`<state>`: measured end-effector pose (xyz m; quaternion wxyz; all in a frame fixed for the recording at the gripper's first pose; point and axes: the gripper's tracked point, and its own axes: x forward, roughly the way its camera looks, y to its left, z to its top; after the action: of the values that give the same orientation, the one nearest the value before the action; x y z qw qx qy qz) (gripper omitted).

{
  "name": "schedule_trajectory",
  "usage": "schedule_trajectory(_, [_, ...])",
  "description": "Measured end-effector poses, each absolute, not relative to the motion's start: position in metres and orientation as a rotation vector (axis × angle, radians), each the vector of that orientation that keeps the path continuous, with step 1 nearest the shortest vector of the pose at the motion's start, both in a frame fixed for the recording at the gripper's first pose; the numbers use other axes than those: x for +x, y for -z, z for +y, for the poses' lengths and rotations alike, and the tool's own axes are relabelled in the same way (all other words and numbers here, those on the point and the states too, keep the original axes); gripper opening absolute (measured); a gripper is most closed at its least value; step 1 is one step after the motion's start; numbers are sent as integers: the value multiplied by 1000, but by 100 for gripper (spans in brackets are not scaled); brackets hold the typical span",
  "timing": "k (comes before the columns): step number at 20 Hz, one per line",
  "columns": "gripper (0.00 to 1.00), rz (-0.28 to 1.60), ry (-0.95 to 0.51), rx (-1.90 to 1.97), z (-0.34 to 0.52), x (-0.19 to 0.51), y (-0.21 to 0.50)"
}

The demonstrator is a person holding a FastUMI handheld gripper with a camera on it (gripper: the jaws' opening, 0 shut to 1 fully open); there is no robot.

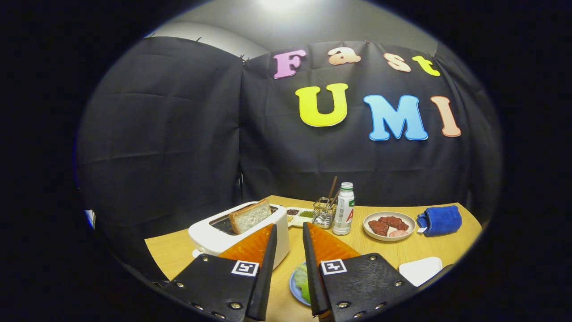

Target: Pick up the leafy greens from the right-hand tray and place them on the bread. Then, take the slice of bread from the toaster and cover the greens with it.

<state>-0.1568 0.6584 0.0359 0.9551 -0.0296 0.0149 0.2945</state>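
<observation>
Toasted bread slice point(250, 216) stands in toaster point(214, 237) beyond parted, empty hand-held gripper point(289, 232).

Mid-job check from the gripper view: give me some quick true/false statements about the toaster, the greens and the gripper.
1. A bread slice stands in the toaster. True.
2. The gripper is shut on the bread. False: its fingers are apart, holding nothing.
3. The greens lie on a blue plate between the fingers. True.
4. The bottle lies on its side. False: it stands upright.
5. The blue cloth covers the toaster. False: it lies beside the plate of meat.
</observation>
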Motion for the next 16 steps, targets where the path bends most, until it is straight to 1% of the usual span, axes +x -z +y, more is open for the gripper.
schedule_trajectory(6, [36, 25, -657, -85, 718, -173, -37])
schedule_trajectory(8, [38, 35, -673, -91, 733, -177, -30])
schedule_trajectory(16, [38, 47, -626, -87, 766, -160, -29])
